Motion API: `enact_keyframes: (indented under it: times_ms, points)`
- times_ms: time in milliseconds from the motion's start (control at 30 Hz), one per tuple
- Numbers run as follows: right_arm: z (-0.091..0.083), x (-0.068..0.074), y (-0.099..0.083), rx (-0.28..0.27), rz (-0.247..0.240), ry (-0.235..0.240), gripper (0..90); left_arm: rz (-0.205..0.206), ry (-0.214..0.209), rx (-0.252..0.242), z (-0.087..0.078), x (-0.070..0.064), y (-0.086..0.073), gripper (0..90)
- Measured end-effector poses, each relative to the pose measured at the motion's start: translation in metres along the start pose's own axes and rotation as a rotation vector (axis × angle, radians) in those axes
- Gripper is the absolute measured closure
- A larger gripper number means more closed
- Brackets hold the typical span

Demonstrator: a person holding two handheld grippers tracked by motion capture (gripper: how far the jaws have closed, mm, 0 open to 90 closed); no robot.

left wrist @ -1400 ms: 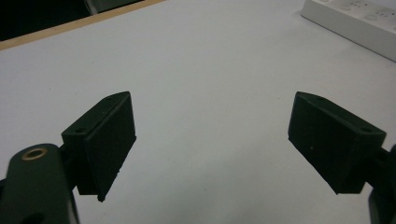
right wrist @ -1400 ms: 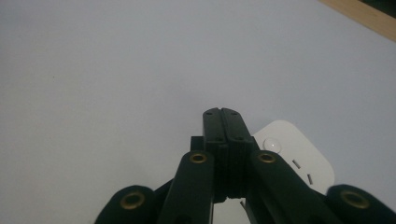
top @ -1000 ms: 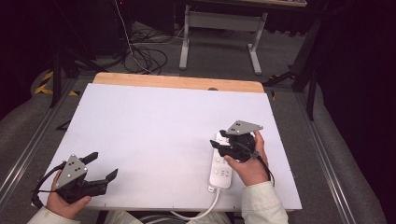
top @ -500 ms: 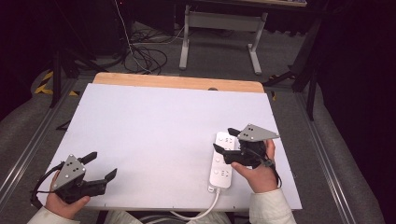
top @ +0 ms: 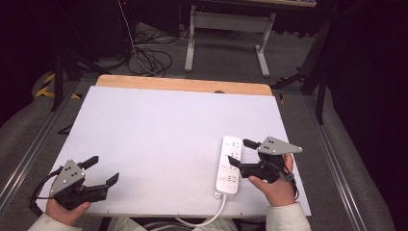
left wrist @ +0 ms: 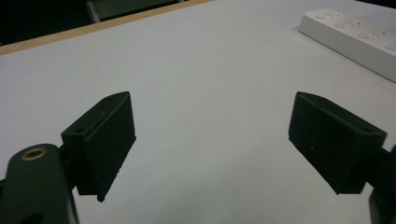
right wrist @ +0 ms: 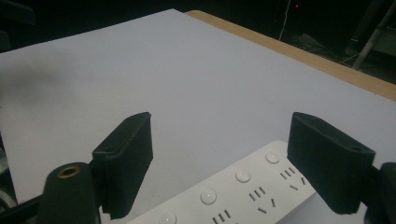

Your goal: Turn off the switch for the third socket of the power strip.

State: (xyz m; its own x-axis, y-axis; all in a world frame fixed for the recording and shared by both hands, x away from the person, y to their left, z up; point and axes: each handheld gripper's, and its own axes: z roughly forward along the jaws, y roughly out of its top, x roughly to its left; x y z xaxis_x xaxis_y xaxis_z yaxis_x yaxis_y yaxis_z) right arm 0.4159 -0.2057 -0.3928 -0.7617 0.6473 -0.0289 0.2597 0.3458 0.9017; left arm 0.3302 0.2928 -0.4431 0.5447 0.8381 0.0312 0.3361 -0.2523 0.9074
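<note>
A white power strip (top: 229, 164) lies lengthwise on the white table top (top: 163, 130) at the right front, its cord running off the near edge. My right gripper (top: 241, 153) hovers at the strip's right side, jaws wide apart and pointing left over it; the right gripper view looks down on the strip (right wrist: 233, 193) between the open jaws (right wrist: 219, 163). At the front left corner my left gripper (top: 102, 171) rests open with nothing between its jaws (left wrist: 210, 140). The strip (left wrist: 355, 35) shows far off in the left gripper view.
A wooden strip (top: 183, 85) edges the far side of the table. Beyond it stand a grey desk frame (top: 226, 29) and loose cables (top: 144, 53) on the floor. Metal rails (top: 29, 154) run along both sides.
My right gripper has drawn back toward the near right, away from the strip's top, and now sits lower beside it. The left gripper shifted slightly toward the front edge.
</note>
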Motion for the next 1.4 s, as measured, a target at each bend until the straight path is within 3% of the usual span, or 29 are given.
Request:
enact_keyframes:
  times_ms: [367, 700, 800, 933, 1233, 1400]
  points:
    - [-0.010, -0.009, -0.026, -0.004, 0.027, -0.001, 23.0, 0.026, 0.002, -0.008, -0.001, 0.001, 0.000, 14.4]
    - [-0.013, -0.013, -0.049, -0.008, 0.050, 0.022, 22.4, 0.007, -0.005, -0.009, -0.001, 0.002, -0.001, 14.0]
    - [-0.012, -0.018, -0.061, 0.027, 0.060, 0.023, 19.3, 0.009, 0.002, 0.000, -0.001, 0.002, -0.001, 14.0]
    - [-0.011, -0.021, -0.071, 0.034, 0.085, 0.028, 19.0, 0.010, 0.002, 0.003, 0.000, 0.003, -0.001, 14.1]
    - [-0.007, -0.023, -0.091, 0.046, 0.063, 0.039, 18.6, 0.015, 0.004, 0.008, 0.000, 0.004, -0.004, 14.1]
    - [-0.005, -0.021, -0.100, 0.059, 0.079, 0.045, 18.6, 0.017, 0.021, 0.019, 0.001, 0.005, -0.006, 13.8]
